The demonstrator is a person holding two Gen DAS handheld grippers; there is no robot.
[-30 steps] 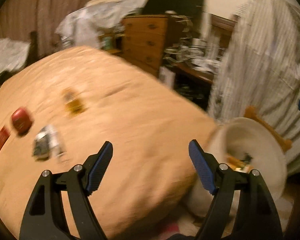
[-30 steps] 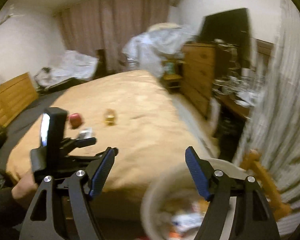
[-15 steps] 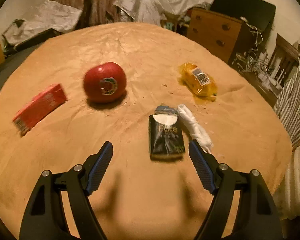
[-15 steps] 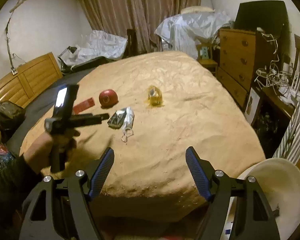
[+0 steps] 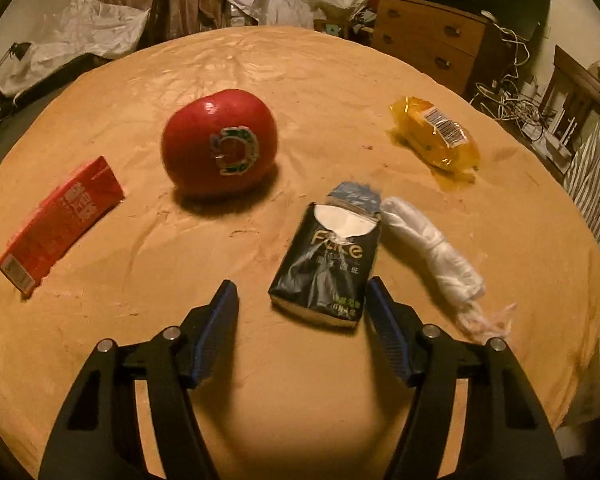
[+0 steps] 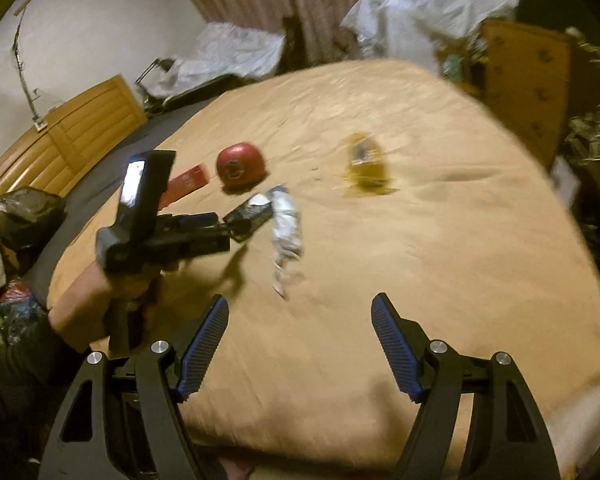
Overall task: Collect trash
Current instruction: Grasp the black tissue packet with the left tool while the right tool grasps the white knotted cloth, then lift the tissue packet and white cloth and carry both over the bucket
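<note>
On the tan bed [image 5: 340,80] the black tissue packet [image 5: 328,264] sits low and centre in the left wrist view, its torn top showing white tissue. Gold lettering across it reads roughly "Fure" — the middle letters are broken by a crease — and the small lines beneath are too fine to read. To its right, just beside it, lies a twisted white plastic bag [image 5: 432,252] with a frayed tail. The yellow wrapper [image 5: 436,136] at upper right carries a white barcode label whose digits cannot be made out. The red round fruit-like thing [image 5: 220,142] at upper centre bears a ringed green and white sticker, its wording unreadable. The red carton [image 5: 60,220] at left has pale characters along its side, blurred, and a barcode at its near end.

The left hand-held gripper [image 5: 300,300] is half open and its jaws are closing, with the near end of the tissue packet between the blue pads [image 5: 216,328]; the right pad is close against the packet's corner, the left one well clear of it. In the right wrist view, which is smeared by motion, the right hand-held gripper [image 6: 300,328] stands wide with nothing between its jaws above bare bedding. The person's left hand [image 6: 128,280] shows at left there — the dresser [image 6: 532,80] at right is badly blurred.
</note>
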